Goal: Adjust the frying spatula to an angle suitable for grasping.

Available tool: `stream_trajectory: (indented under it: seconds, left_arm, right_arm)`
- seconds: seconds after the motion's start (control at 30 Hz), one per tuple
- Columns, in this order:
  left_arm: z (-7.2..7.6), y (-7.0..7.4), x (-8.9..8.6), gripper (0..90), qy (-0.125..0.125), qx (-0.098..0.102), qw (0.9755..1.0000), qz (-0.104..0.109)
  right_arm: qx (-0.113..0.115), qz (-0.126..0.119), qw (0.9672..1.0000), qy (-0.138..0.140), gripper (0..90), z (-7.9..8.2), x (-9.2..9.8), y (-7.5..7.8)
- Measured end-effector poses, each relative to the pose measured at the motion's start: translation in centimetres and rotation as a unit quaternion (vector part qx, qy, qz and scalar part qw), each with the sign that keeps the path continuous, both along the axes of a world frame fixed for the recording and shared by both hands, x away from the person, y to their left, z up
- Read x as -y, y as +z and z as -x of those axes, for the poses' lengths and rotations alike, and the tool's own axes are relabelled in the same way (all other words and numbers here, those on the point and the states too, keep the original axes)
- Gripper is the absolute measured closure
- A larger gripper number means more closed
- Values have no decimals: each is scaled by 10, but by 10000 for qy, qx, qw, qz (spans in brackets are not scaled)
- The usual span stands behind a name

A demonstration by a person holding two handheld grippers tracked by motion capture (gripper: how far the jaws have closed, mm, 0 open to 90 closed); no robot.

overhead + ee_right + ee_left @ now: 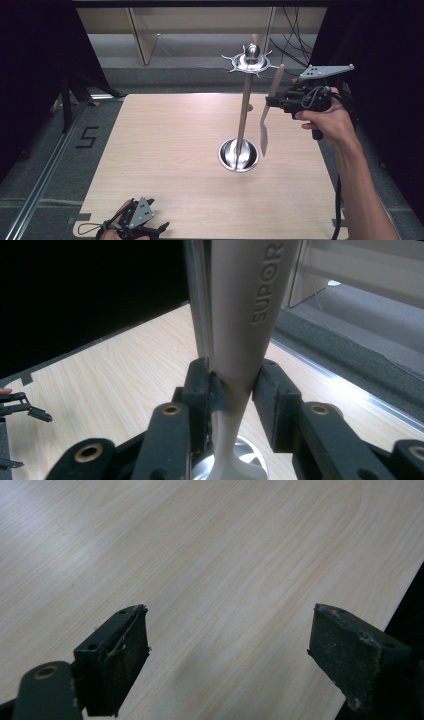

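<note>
Left gripper (134, 223), jaws spread over nothing, rests at the table's (165, 150) near edge, well apart from the work. Farther off, the right gripper (272, 102) loosely pinches the neck of a spatula (268, 110), long axis near upright, blade down, just right of the rack's pole (244, 112) and under its hook crown (250, 61).
</note>
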State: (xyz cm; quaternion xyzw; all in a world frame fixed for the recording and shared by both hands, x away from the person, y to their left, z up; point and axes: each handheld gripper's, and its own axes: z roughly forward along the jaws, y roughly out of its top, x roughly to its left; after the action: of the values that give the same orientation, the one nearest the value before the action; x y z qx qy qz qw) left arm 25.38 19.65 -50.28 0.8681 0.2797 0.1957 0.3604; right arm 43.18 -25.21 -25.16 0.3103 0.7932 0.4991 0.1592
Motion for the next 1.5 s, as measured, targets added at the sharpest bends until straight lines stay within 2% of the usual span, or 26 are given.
stream_trajectory:
  seconds: [0.03,0.1,0.13,0.27,0.33,0.4,0.43,0.47,0.5,0.57,0.63,0.67,0.83,0.9,0.93,0.97,1.07,1.1,1.17,1.33,1.37,1.4,1.43,1.5]
  left_arm:
    - [0,0,0,153,-3,2,10000,-9]
    - [0,0,0,153,-9,2,10000,-18]
    - [0,0,0,153,-8,-5,10000,-10]
    - [0,0,0,153,-5,11,10000,-25]
    - [0,0,0,153,-4,-5,10000,-6]
    - [0,0,0,152,-18,7,10000,-28]
    - [0,0,0,152,-16,3,10000,-23]
    - [0,0,0,153,-16,4,10000,-20]
    - [0,0,0,153,-15,5,10000,-22]
    - [0,0,0,153,-10,3,10000,-12]
    - [0,0,0,153,-3,0,10000,-6]
    - [0,0,0,153,-6,6,10000,-11]
    - [0,0,0,153,3,0,10000,-13]
    - [0,0,0,153,1,6,10000,-23]
    - [0,0,0,152,8,0,10000,-11]
    - [0,0,0,153,14,-2,10000,-4]
    - [0,1,0,152,22,21,10000,-17]
    - [0,1,0,152,26,21,10000,-12]
    - [0,1,0,152,27,27,10000,-8]
    - [0,1,0,153,33,22,10000,-8]
    - [0,1,0,153,42,23,10000,3]
    - [0,1,0,152,42,22,10000,5]
    - [0,1,0,152,40,30,10000,-4]
    - [0,1,0,153,33,28,10000,15]
  right_arm:
    - [-104,20,9999,44,665,2,1,1]
    - [11,-46,10000,-33,636,2,-1,-1]
    - [-47,0,10000,-86,627,4,0,0]
    - [-20,-114,9999,-35,581,7,1,0]
    - [14,-143,9998,-127,565,9,1,0]
    - [-29,-105,9998,-171,556,12,2,1]
    - [124,-48,9998,-145,545,11,3,1]
    - [130,-78,9997,-187,535,12,2,1]
    - [38,-102,9997,-204,525,14,2,1]
    - [69,-49,9996,-258,517,15,3,1]
    - [226,-30,9993,-282,506,15,4,-1]
    - [114,-31,9995,-308,500,17,5,-1]
    - [155,-28,9990,-415,458,20,10,-7]
    - [171,-82,9984,-536,440,23,10,-9]
    - [181,21,9988,-456,438,23,12,-9]
    - [196,24,9983,-544,433,25,12,-9]
    - [247,34,9983,-529,409,29,13,-11]
    - [286,108,9980,-556,404,31,14,-11]
    - [276,94,9977,-606,397,34,14,-14]
    - [476,144,9964,-693,388,41,19,-24]
    - [406,131,9965,-712,388,43,19,-26]
    - [455,86,9965,-696,387,43,20,-29]
    - [368,87,9967,-714,385,45,21,-31]
    - [399,73,9963,-760,380,47,22,-36]
